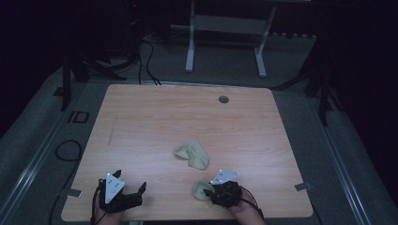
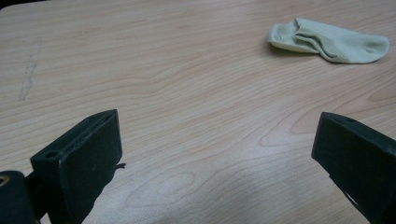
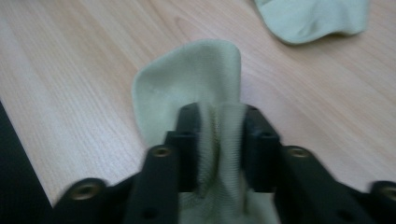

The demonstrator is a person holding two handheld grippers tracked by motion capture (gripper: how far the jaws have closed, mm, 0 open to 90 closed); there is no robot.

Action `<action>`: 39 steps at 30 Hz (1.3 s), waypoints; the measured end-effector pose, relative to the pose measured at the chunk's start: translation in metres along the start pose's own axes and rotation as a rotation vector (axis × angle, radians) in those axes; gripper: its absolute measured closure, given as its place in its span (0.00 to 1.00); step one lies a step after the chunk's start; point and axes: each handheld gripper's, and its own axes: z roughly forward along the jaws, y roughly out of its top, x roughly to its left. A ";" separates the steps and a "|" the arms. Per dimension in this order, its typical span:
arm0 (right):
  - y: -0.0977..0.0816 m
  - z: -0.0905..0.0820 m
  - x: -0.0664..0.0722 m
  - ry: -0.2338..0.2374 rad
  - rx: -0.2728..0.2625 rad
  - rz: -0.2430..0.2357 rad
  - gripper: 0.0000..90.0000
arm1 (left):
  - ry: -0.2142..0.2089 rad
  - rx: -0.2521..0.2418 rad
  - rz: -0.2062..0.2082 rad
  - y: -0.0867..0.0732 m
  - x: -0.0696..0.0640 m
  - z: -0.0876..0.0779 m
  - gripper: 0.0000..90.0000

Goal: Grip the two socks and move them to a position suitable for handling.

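Observation:
Two pale green socks are on the wooden table point(image 1: 187, 117). One sock point(image 1: 192, 155) point(image 2: 327, 41) point(image 3: 310, 16) lies loose near the table's middle. The second sock point(image 1: 201, 189) point(image 3: 194, 84) sits near the front edge, bunched between the jaws of my right gripper point(image 1: 210, 192) point(image 3: 218, 149), which is shut on it. My left gripper point(image 1: 130, 180) point(image 2: 217, 154) rests at the front left with its jaws wide apart and nothing between them, well short of the loose sock.
A round grommet hole point(image 1: 223, 99) sits near the table's far edge. A faint scuff mark point(image 1: 111, 131) point(image 2: 29, 70) runs along the left side. Beyond the table stand white desk legs point(image 1: 190, 42) and cables on a grey floor.

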 end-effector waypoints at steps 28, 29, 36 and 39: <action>0.004 -0.034 0.024 -0.026 -0.121 0.087 0.62 | -0.500 0.015 0.117 0.040 -0.091 0.016 0.49; 0.003 -0.032 0.025 -0.022 -0.109 0.087 0.62 | -0.524 0.026 0.133 0.042 -0.096 0.019 0.57; -0.003 -0.015 0.030 -0.034 -0.026 0.073 0.59 | -0.593 0.159 0.234 0.046 -0.133 0.048 0.87; -0.006 -0.010 0.032 -0.046 0.015 0.051 0.60 | -0.553 0.227 0.281 0.043 -0.136 0.056 0.93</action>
